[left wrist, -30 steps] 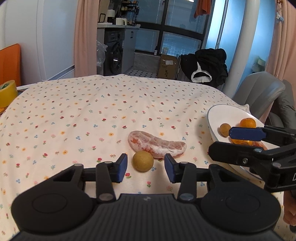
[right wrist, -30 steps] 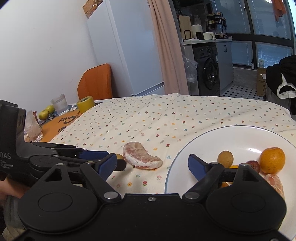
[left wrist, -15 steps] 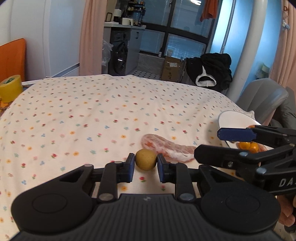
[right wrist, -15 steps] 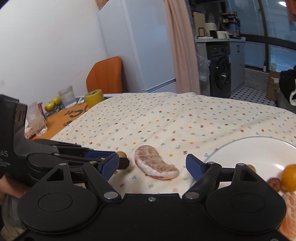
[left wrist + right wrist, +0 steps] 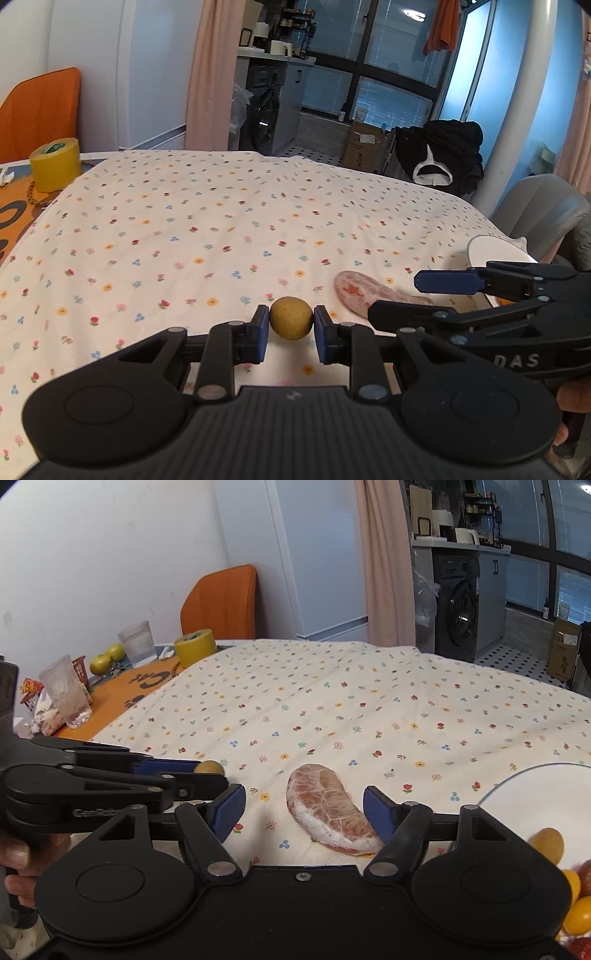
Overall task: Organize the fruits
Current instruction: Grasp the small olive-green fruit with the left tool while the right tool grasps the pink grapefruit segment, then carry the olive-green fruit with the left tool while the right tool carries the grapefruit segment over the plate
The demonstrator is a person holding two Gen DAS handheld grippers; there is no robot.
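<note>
Table: a cream tablecloth printed with small flowers (image 5: 229,221) covers most of the surface; both loose fruits lie on its near part.
Plate: a white round ceramic plate (image 5: 532,797) sits at the right edge of the cloth, and it carries a small tan round fruit (image 5: 548,845) and some orange pieces. I judge it the collecting place.
Right gripper: the black right gripper with blue pads (image 5: 304,812) hovers low, jaws spread wide. The pomelo lies between them, nearer the right pad.
Left gripper: the black left gripper with blue pads (image 5: 290,330) has its jaws pinched on the longan, one pad on each side.
Pomelo: the peeled pink pomelo segment with white pith (image 5: 328,818) lies flat on the cloth, between the longan and the plate, touching neither.
Longan: the small round tan longan (image 5: 290,322) is held at its widest part. Whether it rests on the cloth cannot be told.
Step in hand: carrying the longan to the plate, in my judgement.
How to do it well: keep the squeeze light and even, since a round fruit may roll out of flat pads. Lift straight up, pass above the pomelo and clear of the right gripper, which stands just beside the path. Release low over bare plate.
</note>
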